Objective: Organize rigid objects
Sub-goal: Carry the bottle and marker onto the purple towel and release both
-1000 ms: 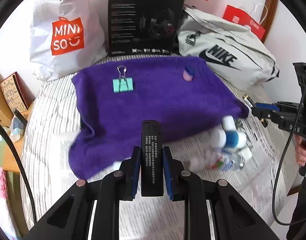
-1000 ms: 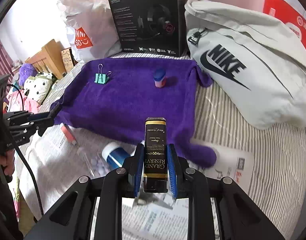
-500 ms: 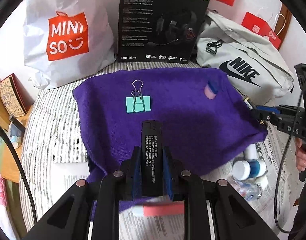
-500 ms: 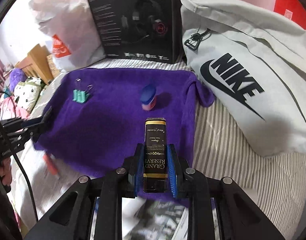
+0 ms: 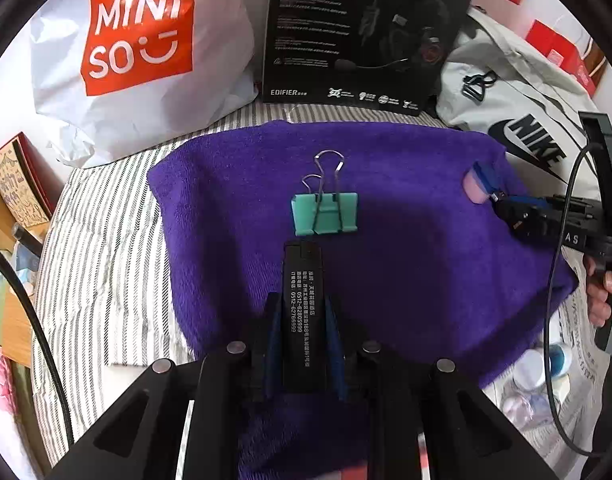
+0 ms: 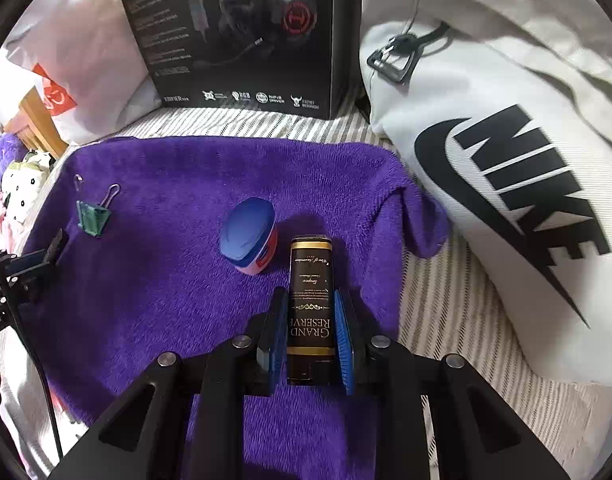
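From the left wrist view, our left claw (image 5: 304, 344) is clamped on a slim black box (image 5: 303, 300) with white print, held low over the purple towel (image 5: 234, 208) spread on the striped bed (image 5: 102, 248). The box's far end sits just short of the green binder clip (image 5: 325, 214) lying flat on the towel. Off to the right we see our right claw (image 5: 506, 210) beside the small blue-capped jar (image 5: 479, 186).

From the right wrist view, that right claw (image 6: 311, 340) is clamped on a dark "Grand Reserve" bottle (image 6: 310, 292), its gold-rimmed end pointing forward, just right of the blue-capped jar and over the towel. The clip lies well to the left.

We judge the step to be setting both items down on the towel. To do it well, we should lower each until it rests fully on the pile before parting the claws, keep the box clear of the clip's wire handles, keep the bottle from nudging the jar, and draw straight back so neither item drags.
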`<state>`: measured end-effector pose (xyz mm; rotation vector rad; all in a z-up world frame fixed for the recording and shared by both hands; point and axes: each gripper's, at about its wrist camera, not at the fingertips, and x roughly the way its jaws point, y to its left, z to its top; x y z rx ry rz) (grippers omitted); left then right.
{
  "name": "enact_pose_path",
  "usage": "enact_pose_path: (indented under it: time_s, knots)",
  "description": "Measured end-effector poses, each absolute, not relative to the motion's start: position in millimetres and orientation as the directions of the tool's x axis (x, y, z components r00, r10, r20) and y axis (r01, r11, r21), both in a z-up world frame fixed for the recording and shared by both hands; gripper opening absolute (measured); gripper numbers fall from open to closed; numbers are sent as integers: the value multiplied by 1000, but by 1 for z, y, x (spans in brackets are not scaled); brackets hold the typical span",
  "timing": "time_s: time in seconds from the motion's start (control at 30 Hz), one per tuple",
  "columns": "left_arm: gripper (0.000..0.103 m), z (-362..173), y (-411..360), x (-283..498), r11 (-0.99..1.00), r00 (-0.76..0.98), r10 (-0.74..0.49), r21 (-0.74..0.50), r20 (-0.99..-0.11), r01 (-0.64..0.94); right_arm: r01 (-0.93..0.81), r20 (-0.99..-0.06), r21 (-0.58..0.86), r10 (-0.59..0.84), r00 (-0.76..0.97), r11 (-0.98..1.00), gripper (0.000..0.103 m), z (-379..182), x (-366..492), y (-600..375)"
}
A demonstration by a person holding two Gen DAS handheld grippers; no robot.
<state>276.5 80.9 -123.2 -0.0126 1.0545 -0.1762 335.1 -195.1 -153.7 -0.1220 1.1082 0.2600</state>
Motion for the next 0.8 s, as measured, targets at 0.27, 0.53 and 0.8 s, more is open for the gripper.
enact_pose_path:
  time_s: [0.27, 0.53, 0.8]
  knots:
    - [21, -130, 78, 291, 989, 470, -123, -68, -874, 133, -285, -895, 21, 145, 422, 958, 23, -157, 341, -187]
    - [23, -132, 72, 291, 992, 471, -92, -37, -877, 124, -317, -900, 29, 163, 403, 948, 24, -159, 344, -185]
    - [50, -131, 74, 279, 986, 452, -149, -96, -879, 138, -300, -910, 98, 207, 359, 949, 29, -150, 320, -200]
